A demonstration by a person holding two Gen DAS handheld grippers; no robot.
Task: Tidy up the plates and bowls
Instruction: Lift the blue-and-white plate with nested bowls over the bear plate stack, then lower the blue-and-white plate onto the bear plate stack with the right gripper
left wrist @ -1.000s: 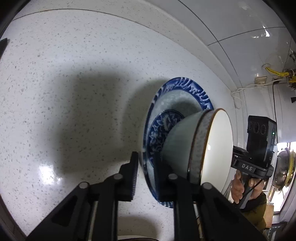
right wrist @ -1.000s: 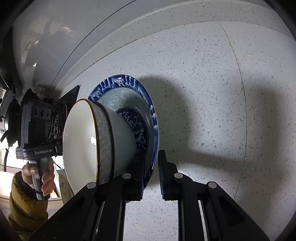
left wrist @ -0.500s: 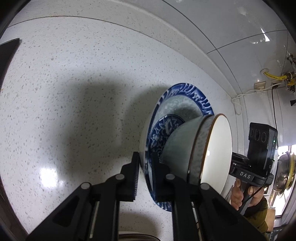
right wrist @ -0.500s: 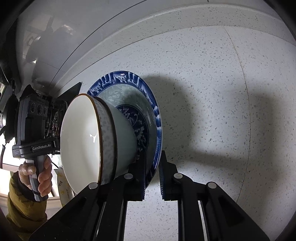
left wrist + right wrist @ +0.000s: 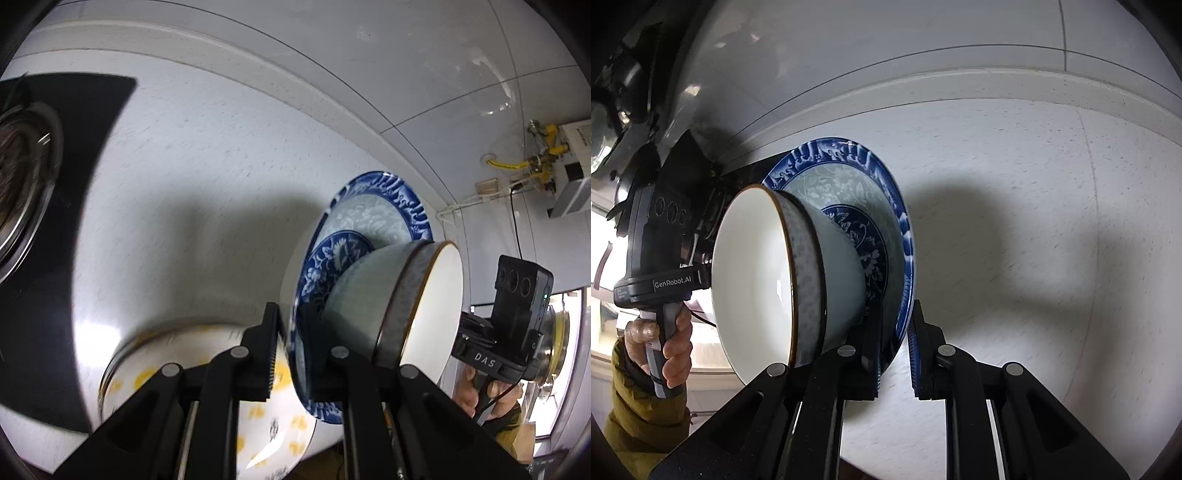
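A blue-and-white patterned plate (image 5: 373,214) (image 5: 846,177) carries a pale bowl with a speckled grey band and white inside (image 5: 391,291) (image 5: 798,266). My left gripper (image 5: 291,354) is shut on one edge of the plate. My right gripper (image 5: 895,343) is shut on the opposite edge. Together they hold the plate and bowl above the speckled white counter (image 5: 207,155) (image 5: 1034,184). A white bowl with yellow spots (image 5: 207,387) sits on the counter beneath the plate in the left wrist view.
A black stove top with a metal burner ring (image 5: 33,184) lies at the left of the left wrist view. A white tiled wall (image 5: 369,55) backs the counter. Pipes, a socket and a cable (image 5: 517,173) hang on the wall at the right.
Both grippers have lifted the plate and bowl up off the counter and drawn back. The stove top and the yellow-spotted bowl have come into the left wrist view.
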